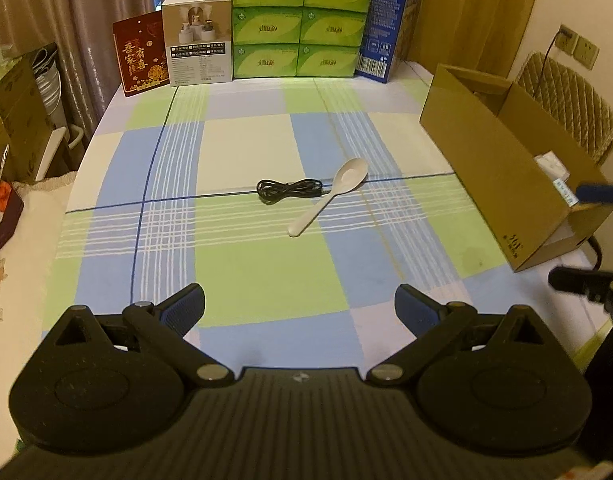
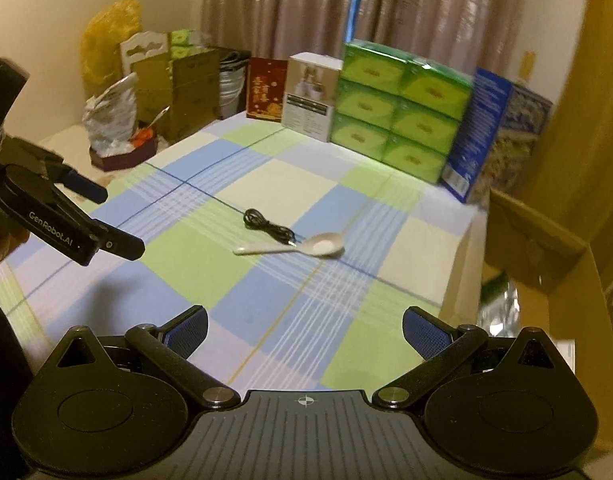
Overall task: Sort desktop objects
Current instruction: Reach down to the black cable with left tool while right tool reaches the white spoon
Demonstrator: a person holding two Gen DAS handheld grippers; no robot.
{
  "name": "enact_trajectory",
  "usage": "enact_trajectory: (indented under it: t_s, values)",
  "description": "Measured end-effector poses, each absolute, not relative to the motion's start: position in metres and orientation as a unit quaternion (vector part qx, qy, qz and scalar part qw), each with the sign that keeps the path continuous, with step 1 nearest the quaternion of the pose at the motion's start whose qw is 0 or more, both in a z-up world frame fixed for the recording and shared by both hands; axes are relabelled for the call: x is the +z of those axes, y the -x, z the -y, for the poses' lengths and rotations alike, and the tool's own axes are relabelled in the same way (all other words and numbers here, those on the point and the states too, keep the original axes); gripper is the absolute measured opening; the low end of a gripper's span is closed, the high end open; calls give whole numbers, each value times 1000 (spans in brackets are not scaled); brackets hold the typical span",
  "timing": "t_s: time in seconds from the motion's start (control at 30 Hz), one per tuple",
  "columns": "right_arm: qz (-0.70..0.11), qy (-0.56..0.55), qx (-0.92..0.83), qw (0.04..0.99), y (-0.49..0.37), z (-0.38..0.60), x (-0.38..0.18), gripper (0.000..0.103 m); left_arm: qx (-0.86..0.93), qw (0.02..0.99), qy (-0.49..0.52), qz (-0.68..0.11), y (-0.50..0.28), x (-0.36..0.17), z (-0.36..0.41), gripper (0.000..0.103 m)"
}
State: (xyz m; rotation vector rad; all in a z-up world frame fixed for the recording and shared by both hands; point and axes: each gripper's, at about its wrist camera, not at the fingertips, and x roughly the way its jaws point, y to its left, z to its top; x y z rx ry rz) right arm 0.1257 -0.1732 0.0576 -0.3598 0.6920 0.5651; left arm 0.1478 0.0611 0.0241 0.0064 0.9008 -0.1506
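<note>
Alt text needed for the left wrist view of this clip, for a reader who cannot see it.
The open left claw hovers empty over a checked tablecloth, facing a white spoon and a coiled black cable lying side by side at mid-table. An open cardboard box stands at the right edge, and green tissue packs line the far side.

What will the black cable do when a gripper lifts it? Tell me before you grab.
The black cable lies in a loose bundle, so it is probably floppy and may unwind and dangle. It looks thin and light. Its plug end sits against the white spoon, so lifting may nudge the spoon.
</note>
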Motion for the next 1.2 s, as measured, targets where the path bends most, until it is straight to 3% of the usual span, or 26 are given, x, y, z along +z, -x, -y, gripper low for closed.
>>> enact_trajectory:
  t_s: [0.23, 0.43, 0.67, 1.0, 1.2]
  values:
    - [-333, 196, 279, 879, -157, 164, 56, 101, -80, 893, -44, -441, -172, 16, -67, 99]
    - [-312, 293, 309, 849, -195, 151, 54, 101, -103, 888, -87, -439, -199, 13, -68, 99]
    - [-253, 436, 352, 789, -235, 134, 41, 101, -190, 872, -221, -394, -236, 13, -54, 99]
    - [-242, 565, 429, 662, -262, 112, -16, 100, -267, 813, -362, -368, -282, -20, -38, 99]
    - [-246, 592, 445, 625, -282, 104, -40, 76, -292, 788, -410, -354, -296, -44, -38, 99]
